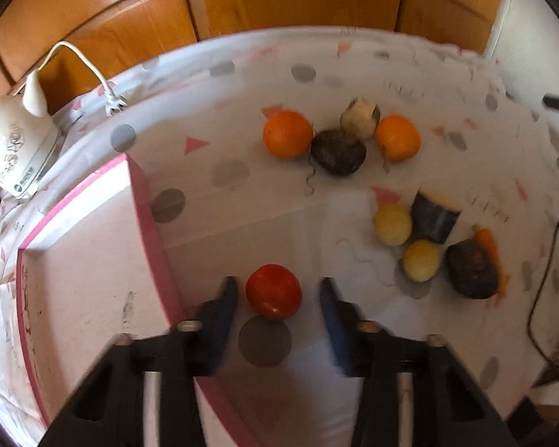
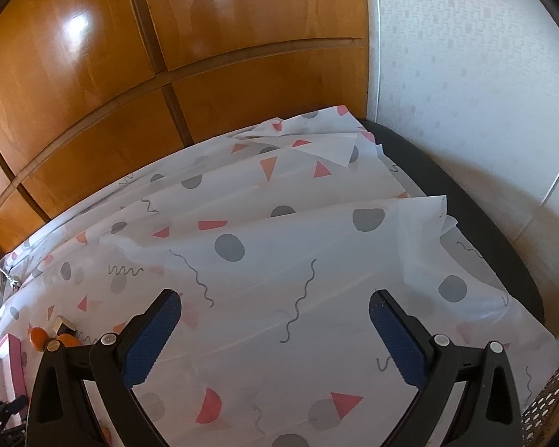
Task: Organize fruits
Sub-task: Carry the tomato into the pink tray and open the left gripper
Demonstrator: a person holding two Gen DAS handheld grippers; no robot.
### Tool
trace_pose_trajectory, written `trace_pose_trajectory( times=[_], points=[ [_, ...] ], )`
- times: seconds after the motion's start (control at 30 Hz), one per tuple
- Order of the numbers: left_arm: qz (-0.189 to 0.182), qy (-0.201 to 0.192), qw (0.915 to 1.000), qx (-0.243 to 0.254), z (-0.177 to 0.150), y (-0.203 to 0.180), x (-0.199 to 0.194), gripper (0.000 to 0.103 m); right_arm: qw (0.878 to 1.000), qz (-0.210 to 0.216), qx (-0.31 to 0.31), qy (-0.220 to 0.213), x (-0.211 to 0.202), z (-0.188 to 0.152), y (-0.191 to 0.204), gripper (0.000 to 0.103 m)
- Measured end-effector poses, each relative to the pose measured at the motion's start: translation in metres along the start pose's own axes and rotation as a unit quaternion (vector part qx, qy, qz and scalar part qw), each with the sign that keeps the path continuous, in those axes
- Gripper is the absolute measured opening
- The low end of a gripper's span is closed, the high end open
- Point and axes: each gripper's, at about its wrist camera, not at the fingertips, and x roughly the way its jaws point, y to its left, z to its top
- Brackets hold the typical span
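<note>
With the tomato [image 1: 274, 291] bracketed but not yet pinched by the left gripper [image 1: 278, 290], it could be nudged away should a pad be brought in first; the right gripper [image 2: 275, 311] is held released.

Surface was a table covered by a white cloth [image 1: 279, 201] printed with grey dots, pink triangles, squiggles; cloth creased and folded at the far right corner [image 2: 316, 149]. Lying on it: pink-rimmed tray [image 1: 93, 260] at left, red tomato [image 1: 274, 290] just beside its wall, two oranges [image 1: 287, 134] flanking a dark round vegetable [image 1: 338, 152], with a pale one behind. Right cluster: two yellowish round ones [image 1: 393, 223], a dark cut piece [image 1: 434, 219], another dark lump [image 1: 471, 268], a carrot [image 1: 488, 242] touching it. White kettle [image 1: 11, 145] at far left.
</note>
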Motion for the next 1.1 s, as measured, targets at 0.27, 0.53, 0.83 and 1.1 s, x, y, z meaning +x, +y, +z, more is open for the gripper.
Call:
trace_pose_trajectory(
  times=[0.27, 0.53, 0.83, 1.1],
  points=[
    [-0.071, -0.081, 0.9882, -0.109, -0.022, 0.036, -0.049, 0.030, 1.000, 0.009, -0.014, -0.006, -0.002, -0.001, 0.006, 0.102],
    [0.014, -0.111, 0.9525, -0.283, -0.063, 0.135, -0.074, 0.030, 0.999, 0.027, -0.042, 0.000, -0.004, -0.007, 0.018, 0.101],
    [0.082, -0.072, 0.9318, -0.346, -0.104, 0.168, -0.050, 0.042, 0.995, 0.027, -0.098, 0.008, -0.001, -0.016, 0.040, 0.100],
    [0.094, -0.091, 0.9152, -0.381, -0.132, 0.154, -0.073, 0.061, 0.984, 0.076, -0.152, 0.057, 0.013, -0.034, 0.064, 0.090]
  ],
)
